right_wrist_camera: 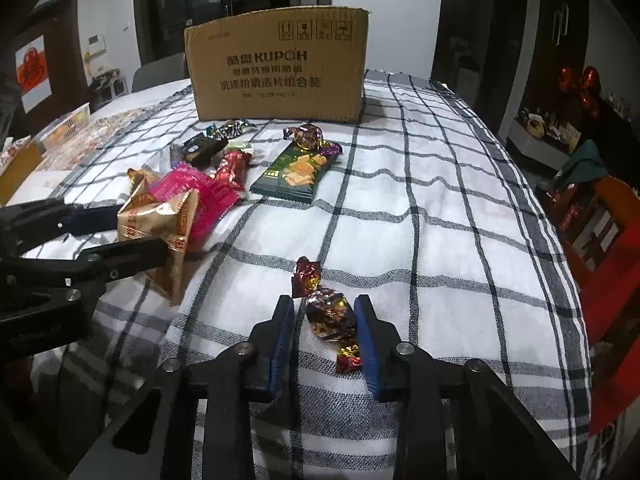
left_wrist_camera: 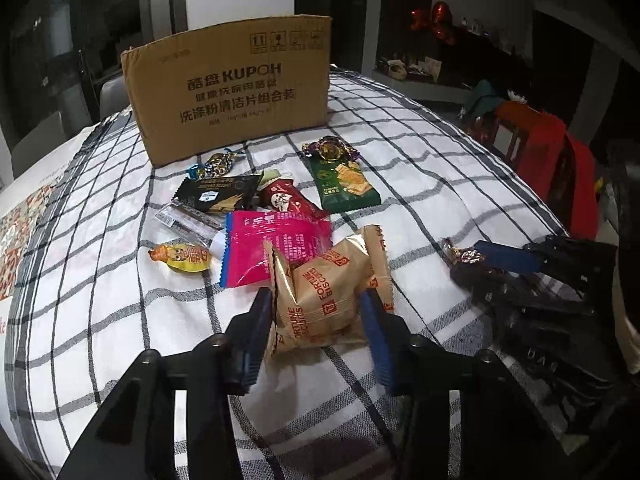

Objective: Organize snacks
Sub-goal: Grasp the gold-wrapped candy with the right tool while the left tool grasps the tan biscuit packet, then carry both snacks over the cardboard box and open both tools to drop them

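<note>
My left gripper (left_wrist_camera: 316,300) is shut on a tan fortune biscuit packet (left_wrist_camera: 328,292), its blue pads pressing both sides; the packet also shows in the right wrist view (right_wrist_camera: 160,220). My right gripper (right_wrist_camera: 324,308) straddles a dark red foil candy (right_wrist_camera: 330,312) lying on the checked cloth; the right pad touches it, the left pad stands slightly off. That candy also shows in the left wrist view (left_wrist_camera: 466,257). A cardboard box (left_wrist_camera: 232,88) stands at the back. A pink packet (left_wrist_camera: 276,240), red packet (left_wrist_camera: 288,200), black packet (left_wrist_camera: 220,192) and green cracker packet (left_wrist_camera: 346,184) lie between.
Foil candies (left_wrist_camera: 330,148) (left_wrist_camera: 216,164), a yellow sweet (left_wrist_camera: 182,258) and a clear stick pack (left_wrist_camera: 188,220) lie on the checked cloth (right_wrist_camera: 440,200). A red chair (right_wrist_camera: 616,232) stands beyond the table's right edge. Papers and a basket (right_wrist_camera: 66,124) lie far left.
</note>
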`<state>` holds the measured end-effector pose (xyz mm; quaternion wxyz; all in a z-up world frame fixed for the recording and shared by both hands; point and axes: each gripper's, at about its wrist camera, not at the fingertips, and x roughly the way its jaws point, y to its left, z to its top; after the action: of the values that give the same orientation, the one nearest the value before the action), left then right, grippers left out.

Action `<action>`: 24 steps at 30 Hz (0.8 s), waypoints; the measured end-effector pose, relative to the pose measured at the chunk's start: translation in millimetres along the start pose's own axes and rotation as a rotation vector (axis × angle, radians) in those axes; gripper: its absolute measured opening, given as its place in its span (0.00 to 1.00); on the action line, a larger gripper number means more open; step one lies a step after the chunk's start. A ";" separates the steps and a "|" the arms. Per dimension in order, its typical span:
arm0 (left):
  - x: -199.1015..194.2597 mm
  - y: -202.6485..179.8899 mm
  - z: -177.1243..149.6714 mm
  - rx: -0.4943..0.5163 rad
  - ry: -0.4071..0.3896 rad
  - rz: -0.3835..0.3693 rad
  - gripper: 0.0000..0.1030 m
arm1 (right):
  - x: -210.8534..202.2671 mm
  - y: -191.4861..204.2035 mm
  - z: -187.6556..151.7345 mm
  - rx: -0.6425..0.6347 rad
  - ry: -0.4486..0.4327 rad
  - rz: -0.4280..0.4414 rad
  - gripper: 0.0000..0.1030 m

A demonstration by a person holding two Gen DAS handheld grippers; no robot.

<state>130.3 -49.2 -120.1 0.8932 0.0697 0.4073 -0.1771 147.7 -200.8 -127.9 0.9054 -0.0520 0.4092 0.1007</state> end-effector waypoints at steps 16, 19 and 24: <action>-37.5 2.5 0.1 -0.008 -0.087 0.004 0.37 | -50.1 20.7 12.7 -0.009 -0.118 0.015 0.24; -49.6 2.6 3.2 -0.001 -0.124 0.009 0.37 | -60.0 25.2 16.2 -0.018 -0.144 0.014 0.24; -59.1 6.2 11.4 -0.007 -0.151 0.013 0.36 | -71.2 29.4 24.3 -0.026 -0.178 0.010 0.24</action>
<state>104.9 -31.2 -68.2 0.9228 0.0554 0.3390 -0.1747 112.9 -177.8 -58.7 0.9368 -0.0526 0.3262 0.1147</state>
